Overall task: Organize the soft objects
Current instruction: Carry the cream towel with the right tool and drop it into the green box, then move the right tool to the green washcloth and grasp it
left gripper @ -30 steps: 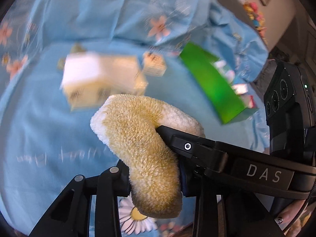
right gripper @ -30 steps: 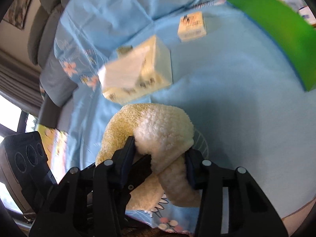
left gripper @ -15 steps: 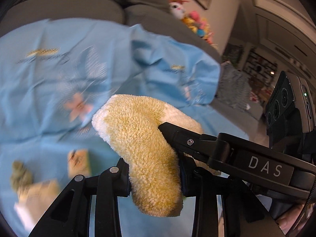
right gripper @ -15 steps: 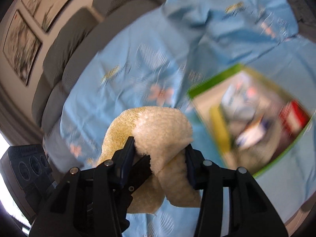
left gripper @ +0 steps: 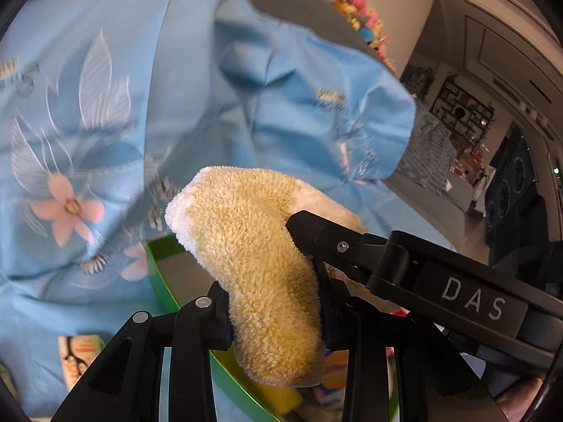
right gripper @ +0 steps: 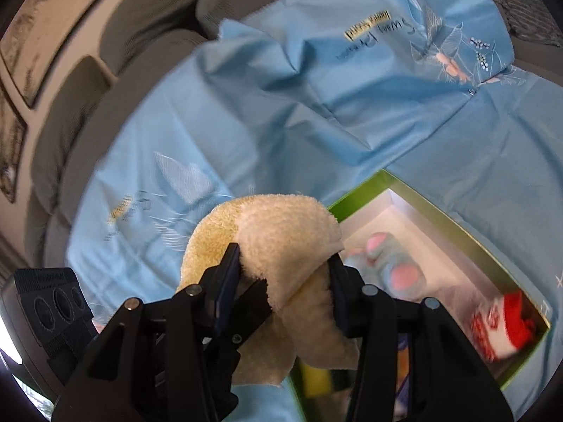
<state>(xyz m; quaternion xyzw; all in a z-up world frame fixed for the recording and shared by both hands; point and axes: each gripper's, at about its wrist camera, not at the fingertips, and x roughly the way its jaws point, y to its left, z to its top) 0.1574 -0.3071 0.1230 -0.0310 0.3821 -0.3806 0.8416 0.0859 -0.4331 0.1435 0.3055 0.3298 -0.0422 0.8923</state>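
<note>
Both grippers clamp 1 fluffy yellow-cream towel [left gripper: 260, 263], terry pile, bunched into a fat fold. Left gripper [left gripper: 272, 309] pinches the yellow end, which pokes out beyond the black fingertips and droops under them. Right gripper [right gripper: 285, 281] squeezes the paler cream end; its jaws are closed on the cloth, loose flap hanging below. Both point downward at a slant. Under the towel sits a green box [right gripper: 454, 221], rectangular, white inside, holding a grey-pink plush [right gripper: 394, 267] and a red-white knit item [right gripper: 499, 327]. Beyond: wrinkled light-blue floral sheet [right gripper: 281, 112] over a grey sofa [right gripper: 147, 24].
</note>
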